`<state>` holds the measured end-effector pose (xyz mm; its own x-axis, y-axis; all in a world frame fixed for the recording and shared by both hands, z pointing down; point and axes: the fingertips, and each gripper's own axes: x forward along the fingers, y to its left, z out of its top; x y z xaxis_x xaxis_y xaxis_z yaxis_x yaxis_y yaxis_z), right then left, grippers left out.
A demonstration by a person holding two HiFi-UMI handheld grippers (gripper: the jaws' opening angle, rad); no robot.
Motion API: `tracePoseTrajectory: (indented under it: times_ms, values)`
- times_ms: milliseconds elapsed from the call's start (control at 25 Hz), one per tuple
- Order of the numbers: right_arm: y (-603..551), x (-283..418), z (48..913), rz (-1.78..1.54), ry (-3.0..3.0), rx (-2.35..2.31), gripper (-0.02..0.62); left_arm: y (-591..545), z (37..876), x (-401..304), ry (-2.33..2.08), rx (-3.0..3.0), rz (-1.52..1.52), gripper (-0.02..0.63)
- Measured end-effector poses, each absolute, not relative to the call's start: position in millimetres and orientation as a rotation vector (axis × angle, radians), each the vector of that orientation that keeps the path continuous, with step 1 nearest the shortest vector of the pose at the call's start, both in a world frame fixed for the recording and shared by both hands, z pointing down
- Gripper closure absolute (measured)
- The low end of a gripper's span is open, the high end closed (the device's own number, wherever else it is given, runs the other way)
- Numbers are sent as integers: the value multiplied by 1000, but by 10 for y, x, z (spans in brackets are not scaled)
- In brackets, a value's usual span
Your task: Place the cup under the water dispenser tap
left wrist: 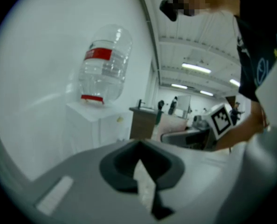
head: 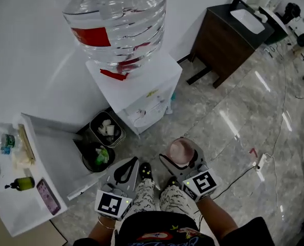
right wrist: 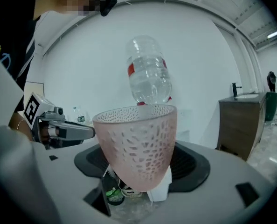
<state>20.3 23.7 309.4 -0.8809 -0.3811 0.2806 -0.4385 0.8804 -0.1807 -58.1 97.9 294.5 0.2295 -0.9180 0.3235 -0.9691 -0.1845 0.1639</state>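
The water dispenser [head: 142,86] is a white cabinet against the wall, topped by a clear bottle [head: 116,19] with a red label. Its taps [head: 149,106] face me on the front. My right gripper [head: 185,160] is shut on a pink textured cup [head: 181,150], held upright above the floor, well short of the dispenser. In the right gripper view the cup [right wrist: 138,143] fills the space between the jaws, with the bottle [right wrist: 149,76] behind it. My left gripper [head: 125,174] hangs beside the right one with its jaws together and nothing in them. The dispenser [left wrist: 94,125] lies ahead in the left gripper view.
Two small bins [head: 107,128] [head: 96,157] with rubbish stand left of the dispenser. A white table [head: 44,158] at the left holds a green bottle [head: 21,183] and a phone [head: 48,196]. A dark sink cabinet [head: 229,35] stands at the right. A cable and power strip [head: 262,160] lie on the marble floor.
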Motion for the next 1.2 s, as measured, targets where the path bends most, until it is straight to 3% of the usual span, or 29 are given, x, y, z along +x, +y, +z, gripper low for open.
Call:
tracePoseTrajectory:
  times_ms: [320,480,800,1200]
  values:
    - [-537,-523,4894,276,-2771,488,239,467,4131,-1001,-1806,1983,193,609]
    - [-675,-891,5620,263,-2766,478,239,545,4531,-1072,-1749,1970,319,609]
    - [-765,-1337,6323,169,-2757,357,239,654,4899,-1146,-1751,1828,320,609]
    - [-857,-1492,6564,231,-2757,345,239,653,4976,-1297,-1741,1796,354,609]
